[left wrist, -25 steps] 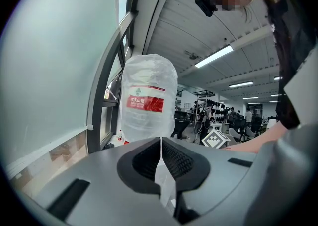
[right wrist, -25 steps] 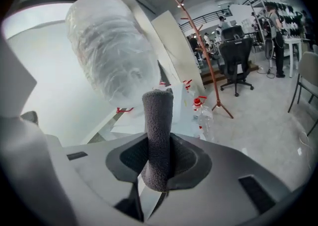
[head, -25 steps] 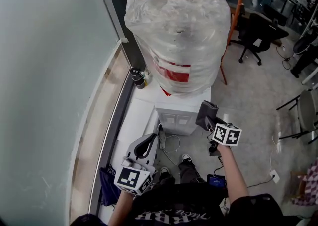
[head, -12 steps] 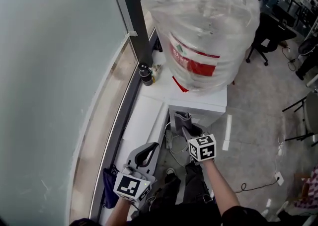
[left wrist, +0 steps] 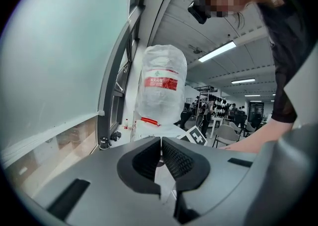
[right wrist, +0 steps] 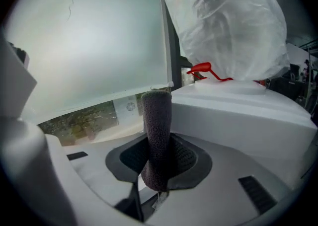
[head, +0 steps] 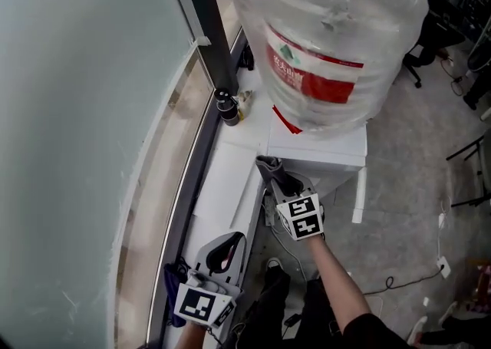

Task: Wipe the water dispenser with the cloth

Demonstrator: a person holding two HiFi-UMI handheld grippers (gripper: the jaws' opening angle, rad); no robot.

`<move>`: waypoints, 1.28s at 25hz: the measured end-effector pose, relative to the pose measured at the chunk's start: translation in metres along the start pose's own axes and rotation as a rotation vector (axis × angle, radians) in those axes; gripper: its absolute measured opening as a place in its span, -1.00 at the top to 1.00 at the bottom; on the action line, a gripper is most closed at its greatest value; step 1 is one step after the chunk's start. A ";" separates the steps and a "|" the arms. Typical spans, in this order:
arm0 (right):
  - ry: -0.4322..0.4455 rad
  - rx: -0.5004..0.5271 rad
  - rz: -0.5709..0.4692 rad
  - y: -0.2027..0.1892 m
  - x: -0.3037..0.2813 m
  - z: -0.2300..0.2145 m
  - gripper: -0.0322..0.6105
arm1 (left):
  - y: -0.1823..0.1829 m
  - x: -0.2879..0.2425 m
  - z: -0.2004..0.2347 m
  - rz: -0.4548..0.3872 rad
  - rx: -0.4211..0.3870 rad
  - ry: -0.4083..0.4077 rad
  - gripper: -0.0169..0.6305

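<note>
grey cloth [right wrist: 156, 130] pinched in right gripper [right wrist: 159, 159] beside white water dispenser [right wrist: 238, 115].

1. A big frosted glass panel [head: 84, 110] is seen filling the whole left side, with a brownish strip [head: 157, 209] running along its bottom edge.
2. A dark upright post [head: 205, 18] is set at the right edge of the glass.
3. A white ledge [head: 219, 179] is laid out along the foot of the window.
4. A small dark bottle [head: 228, 108] is stood upright on that ledge near the post. Something small and pale is parked just beside it, too blurry to be made out.
5. A crumpled blue thing [head: 170, 278] is tucked low against the ledge.
6. The grey floor [head: 414, 156] is crossed by a thin cable [head: 380, 288].
7. A black office chair [head: 430, 41] is partly caught top right.
8. Ceiling strip lights [left wrist: 218, 51] and a grey chair [left wrist: 226, 133] are picked up in the left gripper view.
</note>
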State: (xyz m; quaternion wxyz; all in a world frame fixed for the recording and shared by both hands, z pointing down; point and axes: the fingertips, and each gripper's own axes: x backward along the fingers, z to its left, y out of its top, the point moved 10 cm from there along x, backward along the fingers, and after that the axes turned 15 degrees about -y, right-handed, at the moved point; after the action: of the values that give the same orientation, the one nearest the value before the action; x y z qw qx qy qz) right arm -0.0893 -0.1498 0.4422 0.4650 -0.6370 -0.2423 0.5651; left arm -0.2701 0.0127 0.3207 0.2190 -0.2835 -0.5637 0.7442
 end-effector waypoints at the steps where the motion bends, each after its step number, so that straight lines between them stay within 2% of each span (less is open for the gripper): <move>1: -0.017 -0.016 0.001 -0.004 0.001 -0.007 0.56 | -0.002 -0.001 -0.001 0.003 0.005 -0.004 0.88; 9: -0.153 -0.074 0.032 -0.043 0.022 -0.087 0.56 | 0.004 -0.030 -0.001 0.031 -0.040 -0.034 0.88; 20: -0.228 -0.028 0.063 -0.083 0.050 -0.163 0.56 | 0.000 -0.062 -0.033 -0.030 -0.093 -0.076 0.88; 25: -0.274 -0.035 0.091 -0.105 0.062 -0.197 0.56 | -0.008 -0.067 -0.044 -0.017 -0.068 -0.081 0.88; 29: -0.255 -0.060 0.106 -0.123 0.066 -0.208 0.56 | -0.025 -0.069 -0.045 -0.016 -0.054 -0.083 0.88; 32: -0.162 -0.018 0.096 -0.133 0.062 -0.183 0.56 | -0.032 -0.068 -0.042 -0.012 -0.059 -0.059 0.88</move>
State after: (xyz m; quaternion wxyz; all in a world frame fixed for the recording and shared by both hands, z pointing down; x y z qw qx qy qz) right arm 0.1277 -0.0966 0.5134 0.4104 -0.6044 -0.2534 0.6341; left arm -0.1912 0.0074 0.3554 0.1983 -0.2645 -0.5932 0.7341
